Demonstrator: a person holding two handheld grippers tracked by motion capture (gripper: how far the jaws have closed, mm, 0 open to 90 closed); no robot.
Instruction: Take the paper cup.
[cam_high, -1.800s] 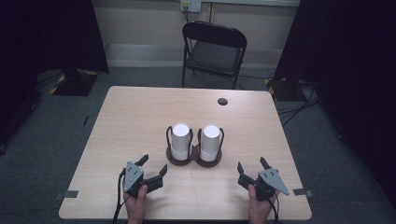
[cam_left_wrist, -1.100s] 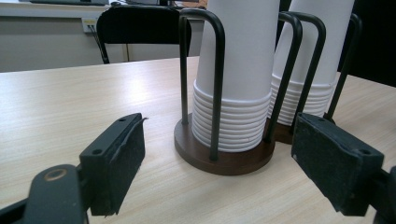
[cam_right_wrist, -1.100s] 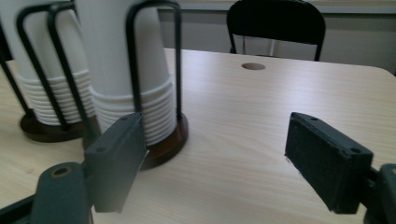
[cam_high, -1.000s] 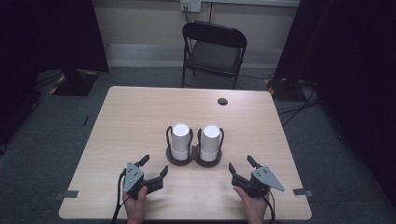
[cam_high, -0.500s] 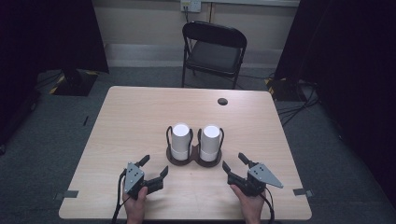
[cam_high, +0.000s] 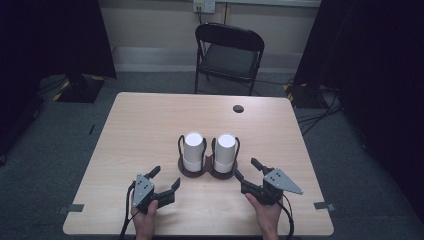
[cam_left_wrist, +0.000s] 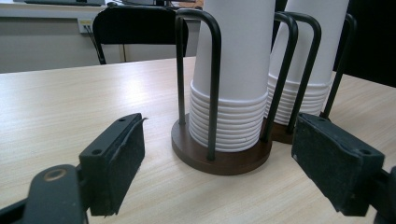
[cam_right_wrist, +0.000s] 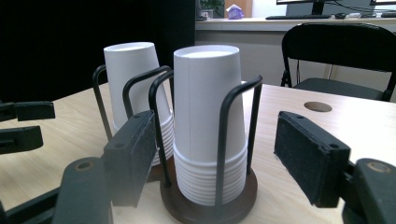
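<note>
Overhead, we see a wooden table (cam_high: 150, 130) with two stacks of white paper cups standing upside down in a dark double cup holder (cam_high: 207, 169) near the middle. The left stack (cam_high: 193, 149) and the right stack (cam_high: 225, 151) stand just beside each other. Our left gripper (cam_high: 165, 179) rests near the front edge, its jaws spread apart and holding nothing, pointing toward the holder. Our right gripper (cam_high: 245, 169) sits to the right of the holder, jaws also released and empty. A black folding chair (cam_high: 229, 52) stands beyond the far edge.

Next, the left gripper view: the two black pads stand wide apart, and the near cup stack (cam_left_wrist: 231, 70) rises between them, farther off, untouched.

Finally, the right gripper view: the pads are parted, with the nearer stack (cam_right_wrist: 208, 116) between them, though we cannot tell whether either touches it.
</note>
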